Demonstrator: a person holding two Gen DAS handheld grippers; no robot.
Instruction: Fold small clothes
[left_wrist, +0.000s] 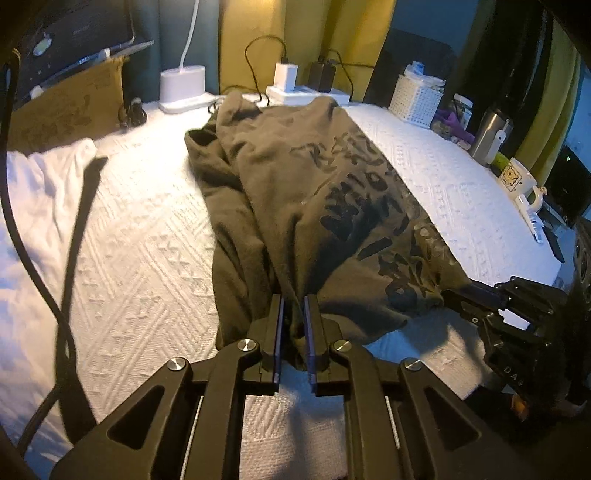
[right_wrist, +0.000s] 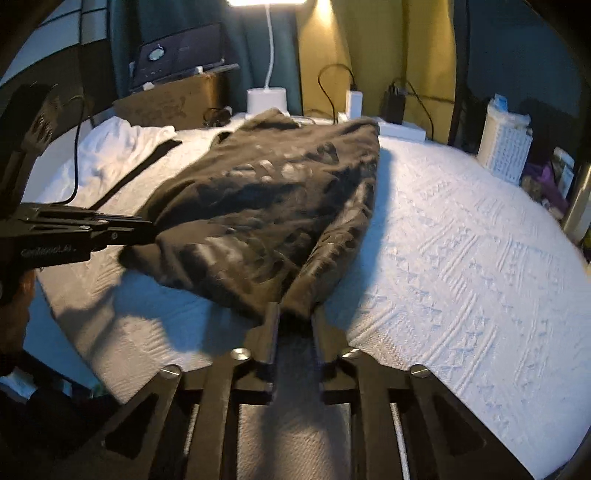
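Note:
A dark olive garment (left_wrist: 295, 184) with black print lies crumpled along the white textured cover (left_wrist: 147, 240), running away from me. My left gripper (left_wrist: 293, 314) is shut on its near hem, and a fold of fabric fills the narrow gap between the pads. To the right of it, my right gripper (left_wrist: 454, 295) holds the hem's right corner. In the right wrist view, that right gripper (right_wrist: 295, 317) has the garment's (right_wrist: 277, 192) near corner pinched between its fingers. The left gripper (right_wrist: 149, 230) reaches in from the left to the hem's other end.
A white cloth (left_wrist: 48, 184) and a black strap (left_wrist: 81, 221) lie at the left. Along the far edge stand a cardboard box (left_wrist: 66, 107), a lamp base (left_wrist: 183, 88) and chargers (left_wrist: 286, 77). On the right are a white basket (left_wrist: 415, 99), a steel bottle (left_wrist: 489, 134) and a mug (left_wrist: 517, 177).

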